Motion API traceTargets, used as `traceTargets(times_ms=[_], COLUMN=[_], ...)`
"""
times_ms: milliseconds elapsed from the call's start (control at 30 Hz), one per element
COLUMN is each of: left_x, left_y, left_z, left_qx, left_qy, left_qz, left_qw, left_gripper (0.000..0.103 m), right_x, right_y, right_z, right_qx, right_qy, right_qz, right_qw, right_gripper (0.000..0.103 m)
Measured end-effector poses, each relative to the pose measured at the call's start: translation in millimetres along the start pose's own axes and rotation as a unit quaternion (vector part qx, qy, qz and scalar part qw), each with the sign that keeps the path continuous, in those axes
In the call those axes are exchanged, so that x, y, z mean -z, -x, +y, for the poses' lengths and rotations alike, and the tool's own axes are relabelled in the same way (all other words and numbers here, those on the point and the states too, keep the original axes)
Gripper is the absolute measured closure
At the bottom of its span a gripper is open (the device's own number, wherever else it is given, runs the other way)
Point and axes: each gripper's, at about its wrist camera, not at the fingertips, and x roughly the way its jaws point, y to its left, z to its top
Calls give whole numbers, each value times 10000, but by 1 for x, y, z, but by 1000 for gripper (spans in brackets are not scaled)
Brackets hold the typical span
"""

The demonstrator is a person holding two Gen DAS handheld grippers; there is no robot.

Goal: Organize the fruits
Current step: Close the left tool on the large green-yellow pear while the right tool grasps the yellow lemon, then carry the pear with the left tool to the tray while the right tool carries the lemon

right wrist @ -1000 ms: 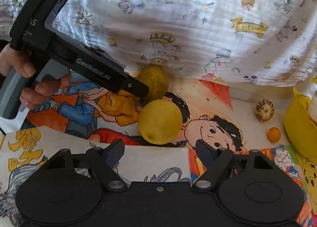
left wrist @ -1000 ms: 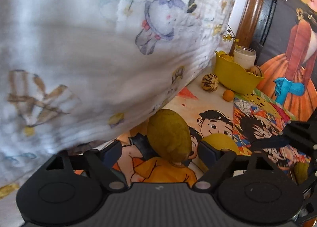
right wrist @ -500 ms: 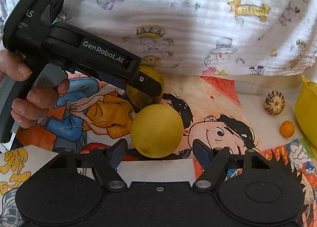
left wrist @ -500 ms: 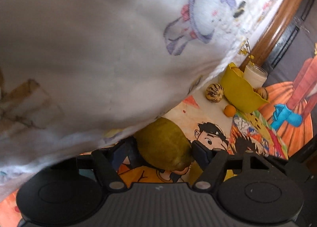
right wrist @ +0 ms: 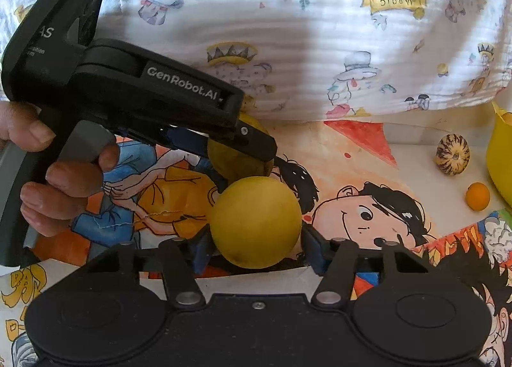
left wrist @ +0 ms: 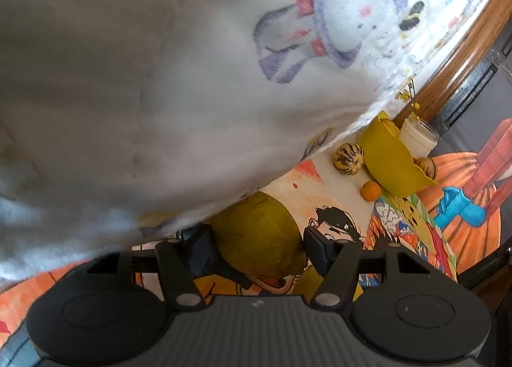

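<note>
Fruits: left gripper (left wrist: pixel 256 247) jaws flank the olive fruit (left wrist: pixel 259 232), right gripper (right wrist: pixel 252 247) jaws flank the yellow fruit (right wrist: pixel 256 221), grip uncertain

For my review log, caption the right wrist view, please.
Right gripper brackets a yellow round fruit; left gripper flanks a greenish fruit behind.

A blurred white printed cloth (left wrist: pixel 160 79) fills most of the left wrist view and hides the tabletop behind it. It also drapes over the top of the olive fruit (left wrist: pixel 259 235). In the right wrist view, the yellow bowl (right wrist: pixel 500 159) is cut off by the right edge. The left claw (right wrist: pixel 243 159) covers much of that olive fruit.
</note>
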Motion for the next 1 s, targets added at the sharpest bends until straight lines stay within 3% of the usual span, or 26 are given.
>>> traceTargets(times_ms=[267, 567, 1000], left_x=[2, 4, 0], left_y=[-2, 0, -7], left_z=[1, -3, -12], left_qx=[12, -16, -361], left_qy=[129, -180, 156], left_qz=[-112, -108, -121], left_qw=[9999, 9998, 9992], left_gripper=[38, 37, 35], right_x=[1, 2, 1], right_y=[3, 8, 10], right_z=[-2, -2, -2], right_qx=[5, 40, 49], right_qy=[-124, -142, -141], right_qz=[0, 48, 58], right_qw=[9999, 9999, 9999], right_gripper=[46, 46, 46])
